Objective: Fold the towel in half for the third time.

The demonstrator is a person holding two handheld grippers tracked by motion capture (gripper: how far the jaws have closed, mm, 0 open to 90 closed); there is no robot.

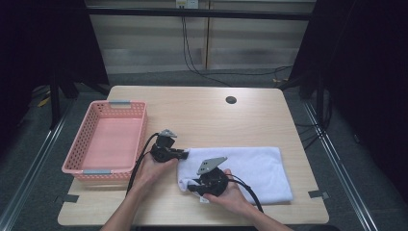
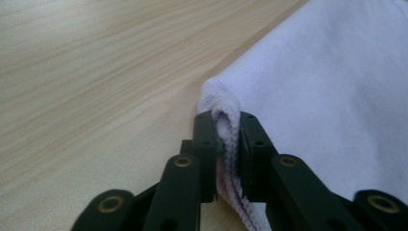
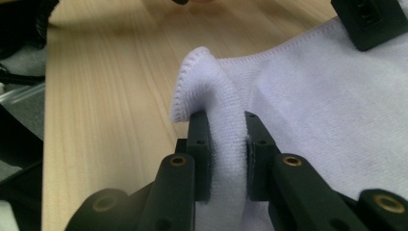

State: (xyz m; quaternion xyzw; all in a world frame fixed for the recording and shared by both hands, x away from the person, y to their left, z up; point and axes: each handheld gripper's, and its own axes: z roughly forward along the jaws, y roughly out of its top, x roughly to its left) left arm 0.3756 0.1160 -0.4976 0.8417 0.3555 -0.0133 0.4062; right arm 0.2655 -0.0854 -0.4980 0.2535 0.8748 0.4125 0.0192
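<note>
A white towel [image 1: 250, 171] lies folded on the wooden table [image 1: 202, 115], right of centre near the front. My left gripper [image 1: 185, 154] is shut on the towel's far left corner; in the left gripper view the hemmed corner [image 2: 225, 113] is pinched between the jaws of the left gripper [image 2: 226, 144]. My right gripper [image 1: 192, 186] is shut on the near left corner. In the right gripper view the towel's edge [image 3: 204, 82] curls up over the jaws of the right gripper [image 3: 226, 149], with the other gripper's black tip [image 3: 368, 21] at the top right.
A pink plastic basket [image 1: 77, 159] stands empty at the table's left side. A round cable hole [image 1: 231, 100] sits near the far edge. Both forearms enter from the bottom, cables trailing from the grippers.
</note>
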